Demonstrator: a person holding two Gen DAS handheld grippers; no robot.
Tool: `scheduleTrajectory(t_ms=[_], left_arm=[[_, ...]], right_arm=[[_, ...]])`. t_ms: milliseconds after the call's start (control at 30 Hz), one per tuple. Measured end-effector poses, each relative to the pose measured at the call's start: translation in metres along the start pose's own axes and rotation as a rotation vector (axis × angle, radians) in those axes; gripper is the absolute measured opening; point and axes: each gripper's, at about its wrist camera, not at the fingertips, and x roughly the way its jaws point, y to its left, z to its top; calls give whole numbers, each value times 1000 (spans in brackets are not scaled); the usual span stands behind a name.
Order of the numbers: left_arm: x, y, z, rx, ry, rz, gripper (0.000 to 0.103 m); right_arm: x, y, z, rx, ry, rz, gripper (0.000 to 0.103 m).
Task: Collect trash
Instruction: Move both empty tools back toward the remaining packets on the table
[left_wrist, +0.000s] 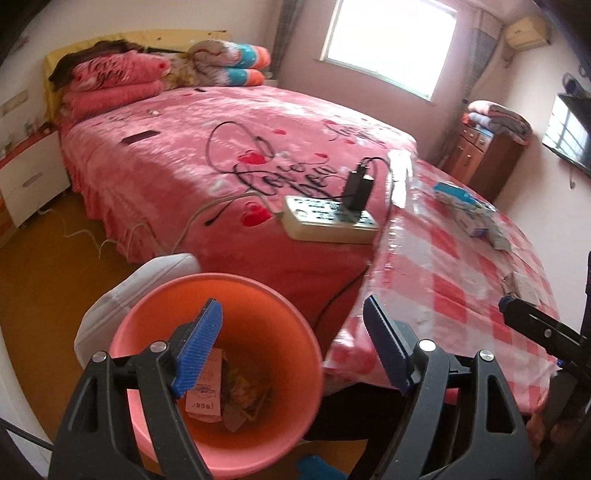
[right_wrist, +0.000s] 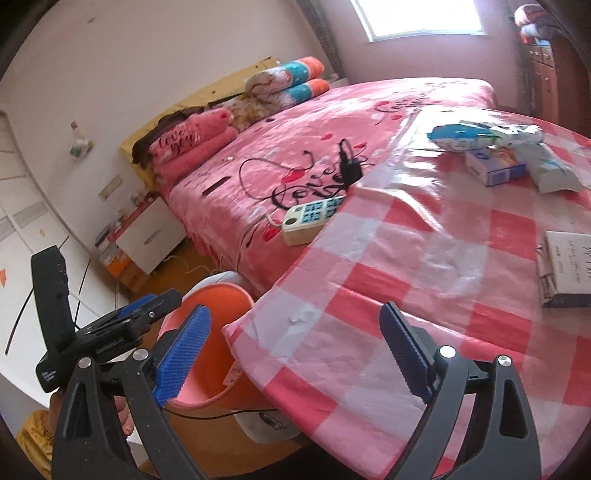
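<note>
A pink trash bin stands on the floor beside the table, with a pink carton and wrappers inside; it also shows in the right wrist view. My left gripper is open and empty over the bin's mouth. My right gripper is open and empty above the table's near edge. On the checked tablecloth lie a blue-and-white packet, a small blue box, a crumpled white bag and a white carton.
A pink bed stands behind the table, with a power strip and charger at its edge. A white stool is behind the bin. A nightstand is at the left, a wooden cabinet at the right.
</note>
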Motion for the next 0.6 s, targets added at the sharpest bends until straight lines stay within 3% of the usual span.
scheduleTrajectory(t_ms=[600], left_arm=[[-4, -102, 32, 187, -1, -78, 85]], right_arm=[[-48, -58, -10, 75, -164, -77, 94]])
